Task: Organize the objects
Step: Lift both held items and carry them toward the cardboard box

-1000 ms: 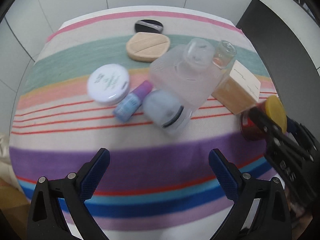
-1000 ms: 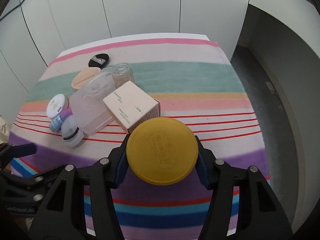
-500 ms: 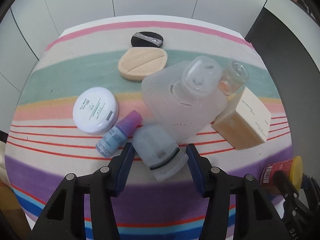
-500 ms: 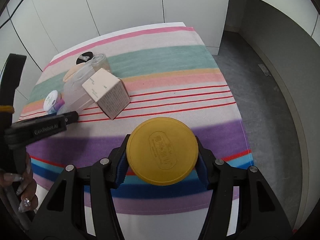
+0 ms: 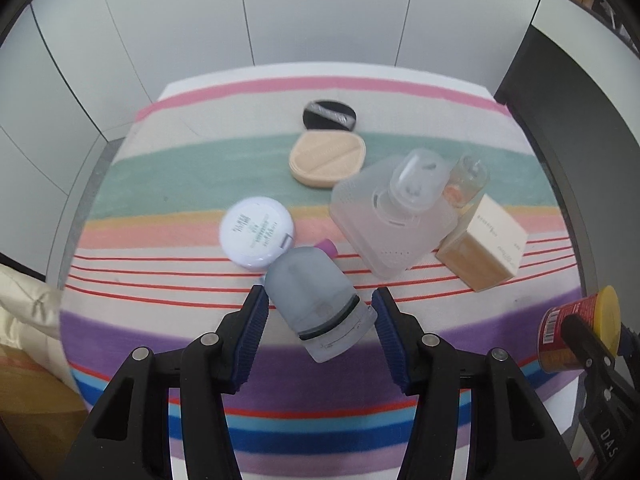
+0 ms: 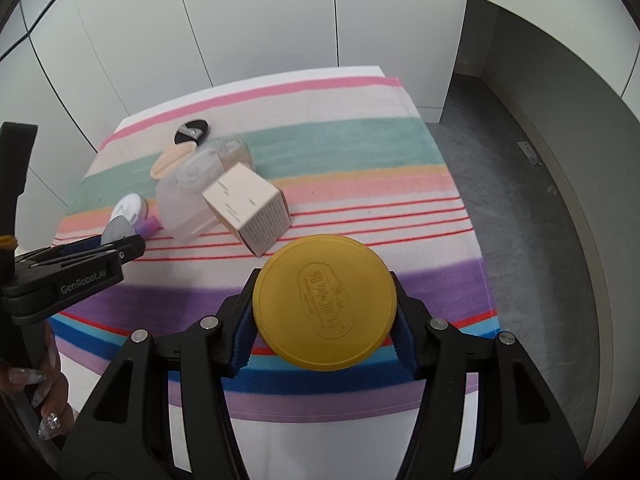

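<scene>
Your left gripper (image 5: 318,312) has closed its blue pads on the frosted grey dome-shaped case with a black band (image 5: 316,302), which sits tilted between them at about half width, its clear base toward five o'clock. Behind it, at eleven o'clock, the round white compact (image 5: 257,237) lies on the striped cloth (image 5: 180,184), with a purple cap (image 5: 327,247) peeking out just beside the case. At one o'clock stands the frosted clear plastic container with a domed lid (image 5: 394,216), touching the small glass jar (image 5: 466,184) and the beige cardboard box (image 5: 482,250). Farther, at twelve, lie the beige sponge puff (image 5: 327,158) and the black round puff (image 5: 330,116).

Your right gripper (image 6: 324,320) is clamped, partly closed, on the red can with a yellow lid (image 6: 324,306), held near the table's front edge, at four o'clock in the left view.
</scene>
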{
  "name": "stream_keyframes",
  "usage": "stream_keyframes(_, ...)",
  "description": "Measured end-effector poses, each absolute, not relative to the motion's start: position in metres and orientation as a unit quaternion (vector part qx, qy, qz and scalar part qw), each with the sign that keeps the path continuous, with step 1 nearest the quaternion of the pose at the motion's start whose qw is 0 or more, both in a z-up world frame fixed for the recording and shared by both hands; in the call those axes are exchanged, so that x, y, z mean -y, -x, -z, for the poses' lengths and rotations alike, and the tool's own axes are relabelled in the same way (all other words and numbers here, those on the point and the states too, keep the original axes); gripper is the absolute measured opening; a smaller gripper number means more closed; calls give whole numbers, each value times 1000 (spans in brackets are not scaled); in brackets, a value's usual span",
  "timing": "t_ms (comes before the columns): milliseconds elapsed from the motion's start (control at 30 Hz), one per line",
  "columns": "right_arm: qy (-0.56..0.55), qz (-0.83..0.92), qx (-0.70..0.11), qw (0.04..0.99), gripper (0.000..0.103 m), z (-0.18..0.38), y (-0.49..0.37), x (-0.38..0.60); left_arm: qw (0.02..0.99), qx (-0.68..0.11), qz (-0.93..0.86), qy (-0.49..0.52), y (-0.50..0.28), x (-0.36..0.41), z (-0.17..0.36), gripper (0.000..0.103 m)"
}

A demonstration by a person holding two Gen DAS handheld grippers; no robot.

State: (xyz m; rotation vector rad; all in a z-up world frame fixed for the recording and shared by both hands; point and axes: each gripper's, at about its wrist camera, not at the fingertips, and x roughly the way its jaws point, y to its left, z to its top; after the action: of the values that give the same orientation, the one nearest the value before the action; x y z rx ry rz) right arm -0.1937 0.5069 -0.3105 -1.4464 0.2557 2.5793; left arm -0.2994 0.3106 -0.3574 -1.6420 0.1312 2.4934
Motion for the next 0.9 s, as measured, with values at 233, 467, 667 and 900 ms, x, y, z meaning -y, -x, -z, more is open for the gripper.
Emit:
stream_keyframes(233,468,-878,-72,76,59,270,195,-497,59,-48,-845,529,292,-297,311,55)
stream_keyframes(467,458,-883,-75,66,59,215,198,-488,56,-40,-865,497,284,-286,245,55)
stream_keyframes(667,445,-891,-65,57,59,161,201,-483,56,-35,-876,478,276,-281,184,55)
stream_keyframes(900,425,-903,-37,50,59,90,196,-471,55,-43,-891,448,259,-274,111,55)
